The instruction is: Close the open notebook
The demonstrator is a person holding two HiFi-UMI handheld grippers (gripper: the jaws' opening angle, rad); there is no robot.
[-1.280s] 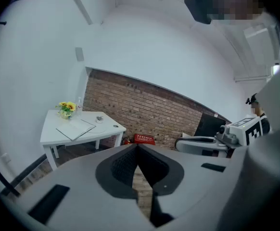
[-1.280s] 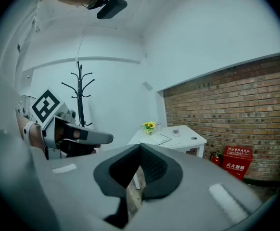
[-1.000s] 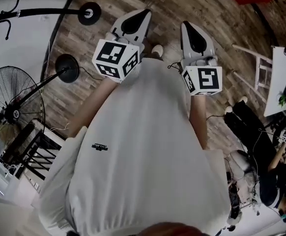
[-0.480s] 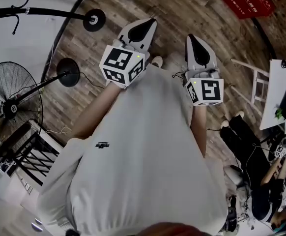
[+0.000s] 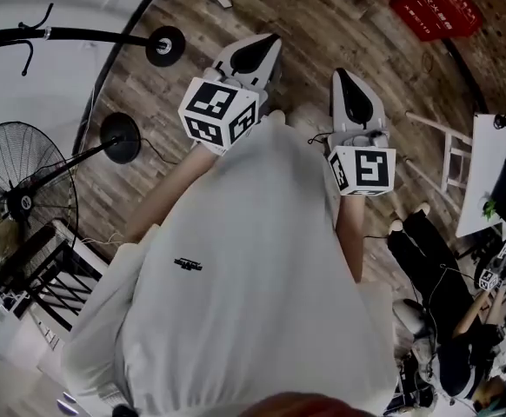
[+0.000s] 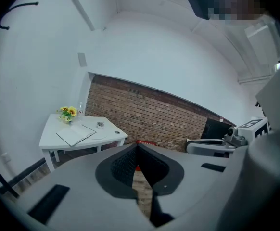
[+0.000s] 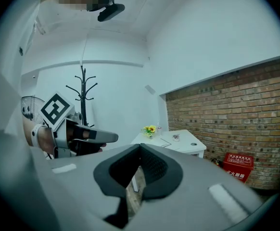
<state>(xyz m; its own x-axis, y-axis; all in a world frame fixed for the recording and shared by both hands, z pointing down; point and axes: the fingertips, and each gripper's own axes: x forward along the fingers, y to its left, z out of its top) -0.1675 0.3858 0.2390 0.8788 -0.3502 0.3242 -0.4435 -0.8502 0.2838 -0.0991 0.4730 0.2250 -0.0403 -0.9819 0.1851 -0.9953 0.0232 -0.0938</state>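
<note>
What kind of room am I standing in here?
Likely a studio or office room: a brick wall, a wood-plank floor, a white table with an open notebook and flowers, plus a coat stand and a standing fan.

There are two grippers, left gripper (image 5: 260, 49) and right gripper (image 5: 346, 83), and two marker cubes, left cube (image 5: 220, 114) and right cube (image 5: 362, 169). One table (image 6: 50, 137) bears one notebook (image 6: 75, 134) and one bunch of flowers (image 6: 68, 112). The room also shows one coat stand (image 7: 83, 97), one fan (image 5: 23, 194) and one red box (image 5: 436, 7).
</note>
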